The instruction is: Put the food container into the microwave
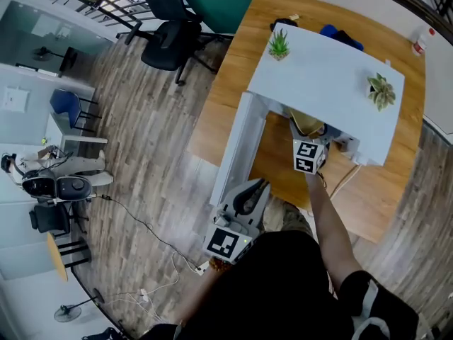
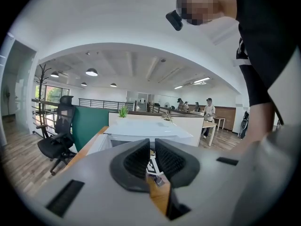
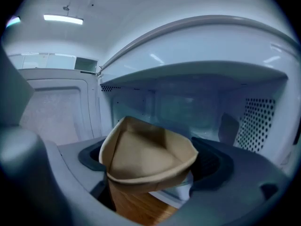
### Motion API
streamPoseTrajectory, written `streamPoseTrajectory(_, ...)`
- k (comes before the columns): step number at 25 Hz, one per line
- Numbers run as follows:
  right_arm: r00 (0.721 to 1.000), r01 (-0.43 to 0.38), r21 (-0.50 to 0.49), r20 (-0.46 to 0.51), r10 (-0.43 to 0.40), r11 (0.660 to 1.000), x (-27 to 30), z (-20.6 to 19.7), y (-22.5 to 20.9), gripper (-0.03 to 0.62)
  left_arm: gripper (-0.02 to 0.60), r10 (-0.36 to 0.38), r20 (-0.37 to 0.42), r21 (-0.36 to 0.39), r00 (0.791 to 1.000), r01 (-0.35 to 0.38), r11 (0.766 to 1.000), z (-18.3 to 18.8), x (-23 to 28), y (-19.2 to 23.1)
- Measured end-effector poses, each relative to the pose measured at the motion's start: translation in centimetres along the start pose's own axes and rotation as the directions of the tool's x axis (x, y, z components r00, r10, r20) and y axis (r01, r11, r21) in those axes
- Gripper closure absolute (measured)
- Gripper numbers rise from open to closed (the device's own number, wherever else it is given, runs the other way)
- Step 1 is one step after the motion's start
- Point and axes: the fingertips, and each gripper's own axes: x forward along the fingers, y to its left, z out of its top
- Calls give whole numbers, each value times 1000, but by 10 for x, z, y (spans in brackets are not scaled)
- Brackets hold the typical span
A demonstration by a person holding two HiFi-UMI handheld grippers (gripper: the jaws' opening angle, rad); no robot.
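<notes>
The right gripper has its jaws standing wide and pressed on the two sides of the tan paper food container, which sits between the pads with its folded top towards the gripper's camera. Straight ahead of that container, along the line the jaws point, lies the open cavity of the white microwave. The container appears to be at the mouth of the cavity, with the roof edge arching over it and the perforated side wall to the right. I judge it is not yet set down inside. The coming move therefore seems to run forward and a little downward, deeper into the cavity, before the jaws let go. The door is swung out to the left of the opening and leaves that path free. The left gripper, jaws closed together on nothing, hangs lower and nearer the person, just off the door's outer end and well apart from the container, so the right hand is the nearer one and carries the step, while the wooden table bears the microwave
</notes>
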Motion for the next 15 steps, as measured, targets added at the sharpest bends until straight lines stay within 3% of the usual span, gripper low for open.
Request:
streamPoseTrajectory(7, 1000, 27, -47, -9, -27, 999, 33, -4, -6, 68, 531, 30, -7, -7, 1000, -30, 1000, -2, -9, 13)
streamPoseTrajectory(15, 999, 45, -11, -25, -46, 999, 52, -4, -13, 66, 531, 28, -27, -2, 999, -28, 1000, -4, -11, 21)
